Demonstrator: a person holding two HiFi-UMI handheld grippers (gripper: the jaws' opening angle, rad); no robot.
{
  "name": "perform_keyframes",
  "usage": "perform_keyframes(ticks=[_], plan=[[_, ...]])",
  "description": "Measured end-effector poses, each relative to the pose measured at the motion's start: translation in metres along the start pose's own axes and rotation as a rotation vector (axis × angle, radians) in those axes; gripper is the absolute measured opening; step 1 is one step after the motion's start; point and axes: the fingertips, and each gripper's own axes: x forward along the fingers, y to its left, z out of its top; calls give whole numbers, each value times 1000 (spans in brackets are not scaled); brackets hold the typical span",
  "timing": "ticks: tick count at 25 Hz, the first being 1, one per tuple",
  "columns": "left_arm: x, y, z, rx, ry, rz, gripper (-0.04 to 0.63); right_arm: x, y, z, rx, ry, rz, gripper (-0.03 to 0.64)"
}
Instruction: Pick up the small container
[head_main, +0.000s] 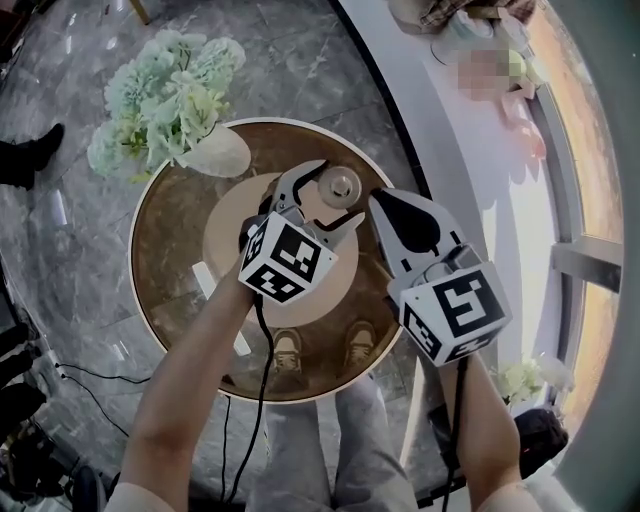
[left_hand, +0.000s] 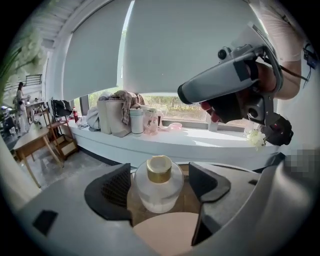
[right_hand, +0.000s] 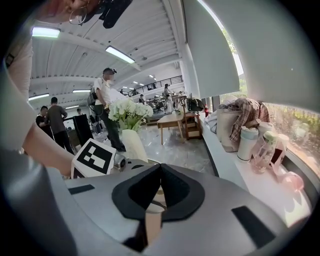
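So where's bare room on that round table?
Yes: the table is bare at its left, between the vase and the mat, and along the far rim beyond the small container. The middle is crowded: the open left gripper flanks the container, the shut right gripper beside it.

Bright window daylight; fisheye edges; dark corners.

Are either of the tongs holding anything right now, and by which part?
Nothing is held. The left tongs stand open around the small gold-capped container without gripping it; the right tongs are shut, empty.
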Motion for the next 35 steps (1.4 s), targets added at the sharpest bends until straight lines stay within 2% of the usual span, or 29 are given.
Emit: perform_keyframes(ticks=[4,9,13,19,24,31,35], plan=[[11,3,-5,-6,-11,5,347,8,-7,-8,-7,2,-3,6],[25,-1,-25,-3,42,-33,353,12,-14,-20,8,12,-4,6],[32,1,-37,-5,77,-27,353,15,-14,-31,10,32,-1,6],[42,2,-44,24,88,-23,353,19,-16,-37,8,36,9,6],[45,1,-47,76,112,-7,353,23,-17,-44,29,38,16,6],[45,5,-48,58,135,0,345,29,-13,-49,43,36,15,6],[45,5,-48,60,136,-5,343,33,-7,-45,39,9,52,8]])
